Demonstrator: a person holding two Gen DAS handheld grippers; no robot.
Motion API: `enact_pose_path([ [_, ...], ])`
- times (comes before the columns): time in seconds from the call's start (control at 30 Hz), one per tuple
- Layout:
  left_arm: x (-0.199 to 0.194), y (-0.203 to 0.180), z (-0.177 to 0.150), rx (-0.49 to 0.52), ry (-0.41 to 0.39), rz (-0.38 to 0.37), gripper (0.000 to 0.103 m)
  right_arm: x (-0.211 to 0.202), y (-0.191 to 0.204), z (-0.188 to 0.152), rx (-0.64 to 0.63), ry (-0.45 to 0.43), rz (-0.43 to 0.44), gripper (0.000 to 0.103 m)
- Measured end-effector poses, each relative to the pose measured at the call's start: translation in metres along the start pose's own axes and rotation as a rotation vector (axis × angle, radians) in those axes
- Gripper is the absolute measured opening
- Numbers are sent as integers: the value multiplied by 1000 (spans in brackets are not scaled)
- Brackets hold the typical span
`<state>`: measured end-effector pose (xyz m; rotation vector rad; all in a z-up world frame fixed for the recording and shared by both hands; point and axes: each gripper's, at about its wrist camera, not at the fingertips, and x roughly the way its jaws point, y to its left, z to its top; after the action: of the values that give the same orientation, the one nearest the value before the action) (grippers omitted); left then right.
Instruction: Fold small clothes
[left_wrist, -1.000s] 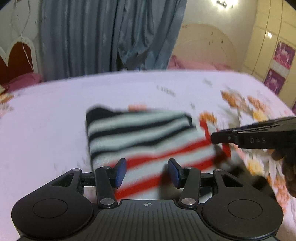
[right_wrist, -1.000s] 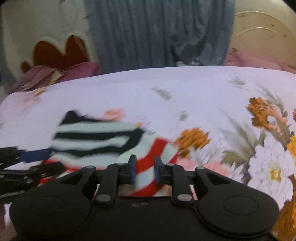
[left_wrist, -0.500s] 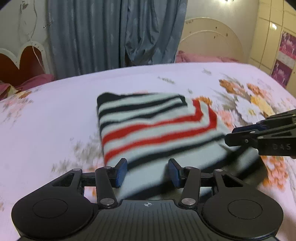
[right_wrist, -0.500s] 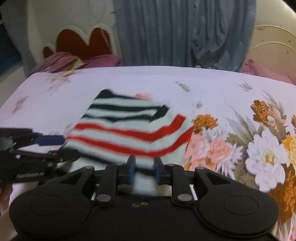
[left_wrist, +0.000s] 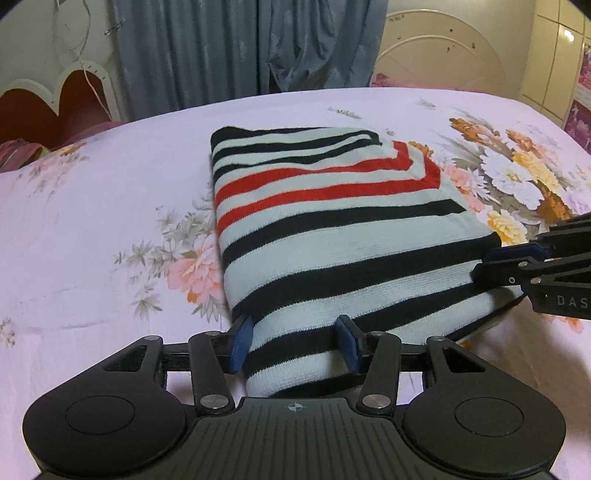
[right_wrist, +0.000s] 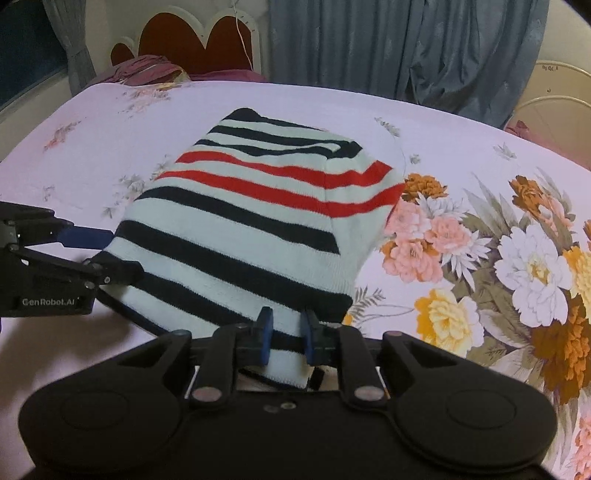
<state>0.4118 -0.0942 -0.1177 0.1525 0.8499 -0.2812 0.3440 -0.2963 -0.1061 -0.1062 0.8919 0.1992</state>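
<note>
My left hand-held gripper (left_wrist: 293, 347) has its blue pads spread wide with the near left corner of the striped sweater (left_wrist: 332, 236) lying loosely between them; I judge it released, since cloth fills the gap without being squeezed. My right hand-held gripper (right_wrist: 286, 338) is narrower, its pads pressed against a bunched tongue of the hem, so I read it as still grasping the near right corner, though only lightly. I hold both at the near edge because that is the edge a fold gets carried by, one corner each, so the cloth travels flat and square.

The sweater lies folded into a compact rectangle in the middle of the bed (left_wrist: 92, 229), on the pink floral sheet, red stripes towards the far end and black ones nearest me. The near edge sits slightly raised and rounded where I grip it, the rest flat. Keeping my grippers level with the mattress lets the layers settle without skewing. The fold looks nearly finished to me; letting go cleanly, without dragging the top layer, is what remains.
</note>
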Motion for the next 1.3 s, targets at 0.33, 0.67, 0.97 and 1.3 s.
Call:
enact_pose_path([
  [0.33,3,-8,0,-5,7,45,53,3,-5,-10,13,-46,18,14],
  [0.67,-17,14,7,-68,-68,96,87,-26,-47,-4,276,-133,170,43],
  [0.97,21,58,34,-350,-15,-105,88,29,-124,1,698,-84,374,72],
  [1.3,72,75,37,-495,65,-274,88,75,-130,12,766,16,484,77],
])
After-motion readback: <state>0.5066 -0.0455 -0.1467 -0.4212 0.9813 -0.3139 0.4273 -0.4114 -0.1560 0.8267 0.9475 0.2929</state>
